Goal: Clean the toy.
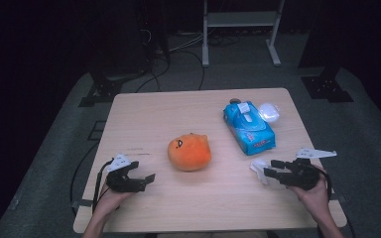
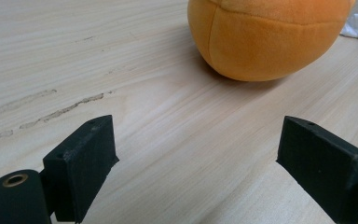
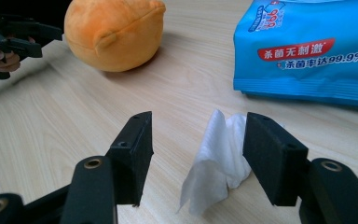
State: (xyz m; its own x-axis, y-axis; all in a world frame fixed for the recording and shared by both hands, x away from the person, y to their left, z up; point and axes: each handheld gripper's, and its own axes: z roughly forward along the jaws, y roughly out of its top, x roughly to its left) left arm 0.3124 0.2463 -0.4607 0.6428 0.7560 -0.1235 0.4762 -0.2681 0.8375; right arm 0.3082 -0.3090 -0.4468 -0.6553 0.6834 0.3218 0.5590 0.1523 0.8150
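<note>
Presently both tongs stood open with nothing clamped. In the right gripper view the right tongs (image 3: 196, 156) were spread wide, low over the surface (image 3: 74, 121), with a crumpled white wipe (image 3: 216, 161) standing between the jaws, close against the right-hand jaw; whether that pad touched it could not be told. The other jaw stood clear of it. The left tongs (image 2: 196, 161) were likewise wide, bare wood between the jaws and nothing held.

Outward from the left tongs: the orange plush toy (image 2: 265, 37) lay ahead and slightly to the right of the jaw line, near but apart, resting on the surface. In the high view the toy (image 1: 189, 151) sat mid-surface between the two hands, the left tongs (image 1: 146, 179) to its lower left and the right tongs (image 1: 270, 168) well to its right, next to the wipe (image 1: 258, 170). Beyond the wipe lay the blue wet-wipe packet (image 1: 248, 127), a clear plastic lid (image 1: 269, 112) just beside its far corner.

Judgement: work appeared early. One wipe was out of the packet, ungripped; grasping it was likely the step in hand. The toy was untouched; any wiping of it or of the surface remained to do.
</note>
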